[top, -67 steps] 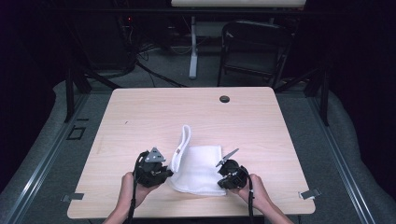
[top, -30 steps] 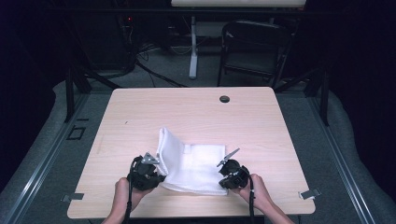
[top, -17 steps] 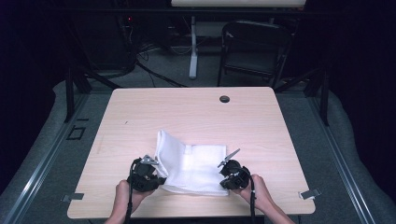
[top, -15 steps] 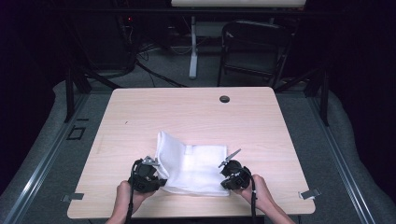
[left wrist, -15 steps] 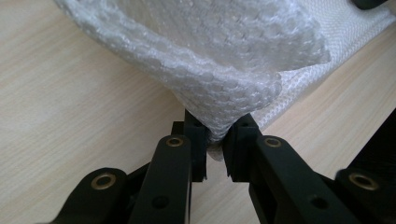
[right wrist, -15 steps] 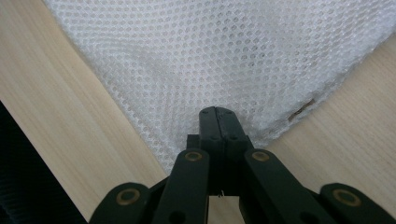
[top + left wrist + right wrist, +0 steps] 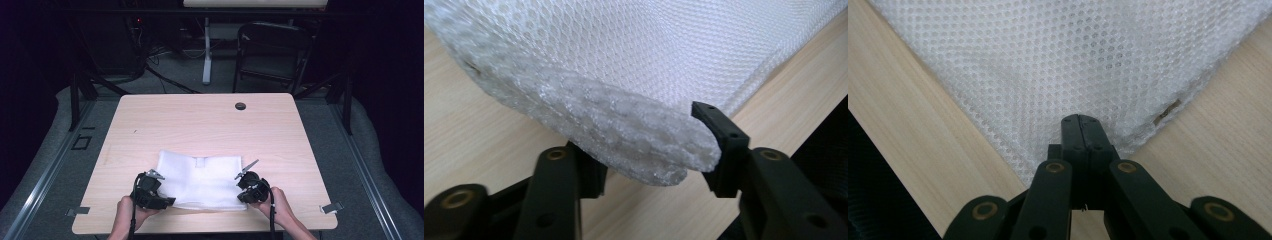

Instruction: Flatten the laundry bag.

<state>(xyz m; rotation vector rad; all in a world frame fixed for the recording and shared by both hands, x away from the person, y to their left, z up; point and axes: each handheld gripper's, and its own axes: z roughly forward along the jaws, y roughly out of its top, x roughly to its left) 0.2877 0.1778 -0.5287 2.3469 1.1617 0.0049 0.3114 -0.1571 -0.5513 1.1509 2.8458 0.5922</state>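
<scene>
The left gripper (image 7: 651,145) stands with its jaws parted; they have just been opening, and the rolled corner of the white mesh cloth (image 7: 639,65) lies between them, seemingly free of the pads, though the left pad is partly hidden under the fold, so a light touch there cannot be ruled out. The right gripper (image 7: 1079,131) has its jaws closed tight together, apparently pinching the near corner of the cloth, whose edge runs out to both sides of the tips. In the high view both grippers sit in the lower middle of the frame, left gripper (image 7: 161,192) and right gripper (image 7: 245,187) at the two near corners of the cloth (image 7: 202,177), which lies folded flat as a wide rectangle on the wooden table (image 7: 200,125). The fold looks largely done: the layers lie stacked and the left corner is being let go. What seems left is releasing the right corner and perhaps smoothing or folding again.
</scene>
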